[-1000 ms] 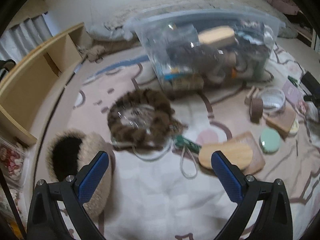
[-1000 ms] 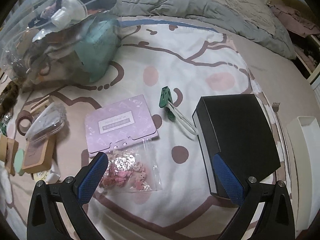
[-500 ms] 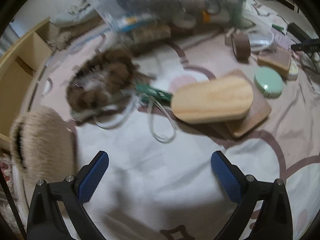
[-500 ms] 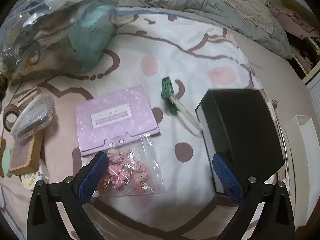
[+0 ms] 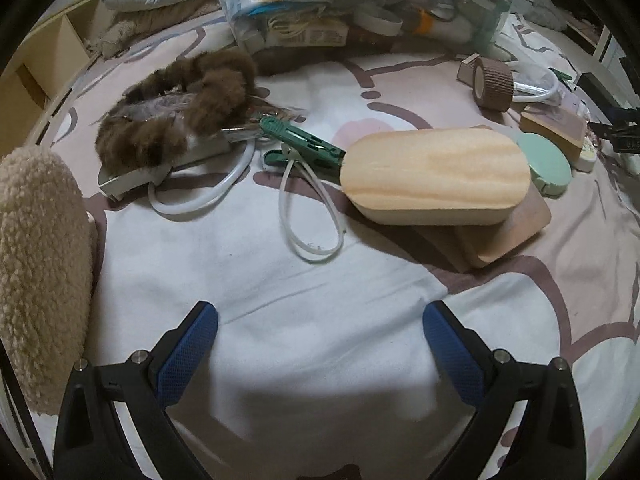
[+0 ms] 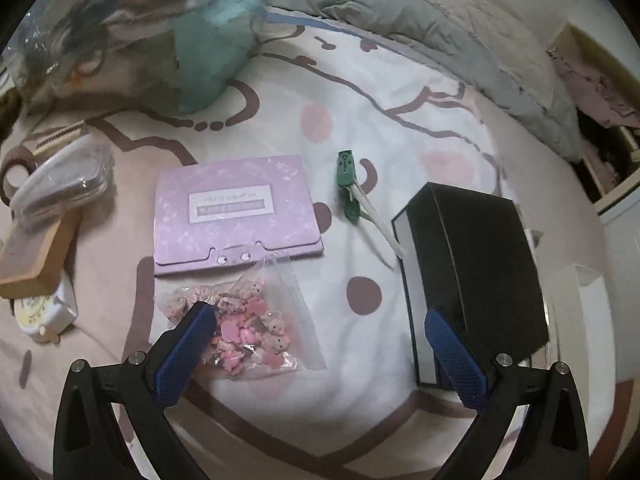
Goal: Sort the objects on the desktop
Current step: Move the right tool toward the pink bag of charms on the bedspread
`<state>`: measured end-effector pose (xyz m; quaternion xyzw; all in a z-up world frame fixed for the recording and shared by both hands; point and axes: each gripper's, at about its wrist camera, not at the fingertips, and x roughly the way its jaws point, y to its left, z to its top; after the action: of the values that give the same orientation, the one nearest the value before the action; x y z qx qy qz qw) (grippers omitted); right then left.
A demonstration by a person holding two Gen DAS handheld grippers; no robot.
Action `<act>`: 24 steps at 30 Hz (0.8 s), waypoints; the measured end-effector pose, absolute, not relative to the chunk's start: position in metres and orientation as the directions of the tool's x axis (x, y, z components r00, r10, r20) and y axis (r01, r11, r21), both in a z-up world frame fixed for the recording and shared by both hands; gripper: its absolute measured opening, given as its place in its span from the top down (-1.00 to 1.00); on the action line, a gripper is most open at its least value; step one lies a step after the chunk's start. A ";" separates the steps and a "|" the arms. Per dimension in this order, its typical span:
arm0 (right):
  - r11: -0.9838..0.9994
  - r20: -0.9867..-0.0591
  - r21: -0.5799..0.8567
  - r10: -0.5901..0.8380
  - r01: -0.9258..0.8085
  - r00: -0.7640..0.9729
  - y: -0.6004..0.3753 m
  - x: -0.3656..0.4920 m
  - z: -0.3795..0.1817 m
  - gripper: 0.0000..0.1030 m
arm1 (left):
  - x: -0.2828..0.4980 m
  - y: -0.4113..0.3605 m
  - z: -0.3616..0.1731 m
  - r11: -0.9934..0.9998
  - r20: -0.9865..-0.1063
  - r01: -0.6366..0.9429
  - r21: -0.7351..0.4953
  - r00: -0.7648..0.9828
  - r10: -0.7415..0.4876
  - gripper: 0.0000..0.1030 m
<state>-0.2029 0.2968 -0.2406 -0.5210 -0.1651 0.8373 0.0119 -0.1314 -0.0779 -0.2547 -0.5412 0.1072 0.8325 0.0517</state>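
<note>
While both claws are seen spread wide with nothing between their blue pads, much of the clutter on the bed sheet [image 5: 320, 320] is only partly shown. In the left wrist view the left claw [image 5: 320, 328] hangs released at the bottom of the frame, above bare sheet. At centre right a pale wooden oval box [image 5: 436, 176] lies on a brown board [image 5: 516, 228], most of which is covered by it. A green clip [image 5: 304, 146] with a white loop is partly tucked under the box's left end. At upper left a brown furry ring [image 5: 180, 112] rests on a flat pack whose contents cannot be made out. A cream fleecy item [image 5: 40, 272] is cut off by the left edge. A round mint case [image 5: 548, 164] and a brown tape roll [image 5: 492, 84] sit at right; things beyond them are too small to tell. The clear storage bin [image 5: 360, 4] is cropped by the top edge.

In the right wrist view the right claw [image 6: 320, 340] is likewise released, low in the frame; its left pad overlaps a clear bag of pink charms [image 6: 244, 328]. Above the bag lies a lilac card folder [image 6: 236, 212], its label unreadable. A second green clip [image 6: 346, 184] lies at centre, its white cord running under a black box [image 6: 480, 272] at right, whose lower corner is hidden by the right pad
</note>
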 end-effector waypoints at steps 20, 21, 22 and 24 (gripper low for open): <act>-0.972 -0.927 -0.167 0.099 0.164 -0.361 0.323 -0.187 -0.255 -1.00 | -0.134 -0.075 -0.218 -0.979 -0.894 -0.189 -0.080 -0.421 0.155 -1.00; -0.973 -0.930 -0.161 0.095 0.163 -0.354 0.324 -0.187 -0.255 -1.00 | -0.135 -0.073 -0.211 -0.975 -0.883 -0.196 -0.108 -0.431 0.185 -1.00; -0.975 -0.933 -0.155 0.092 0.161 -0.348 0.324 -0.189 -0.256 -1.00 | -0.136 -0.070 -0.205 -0.972 -0.875 -0.203 -0.122 -0.440 0.202 -1.00; -0.975 -0.935 -0.152 0.089 0.160 -0.344 0.325 -0.190 -0.256 -1.00 | -0.143 -0.067 -0.197 -0.965 -0.859 -0.219 -0.144 -0.457 0.232 -1.00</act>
<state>-0.1896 0.3247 -0.2559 -0.5721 -0.1087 0.8127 -0.0220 -0.1434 -0.0674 -0.1971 -0.5042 -0.0065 0.8534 0.1321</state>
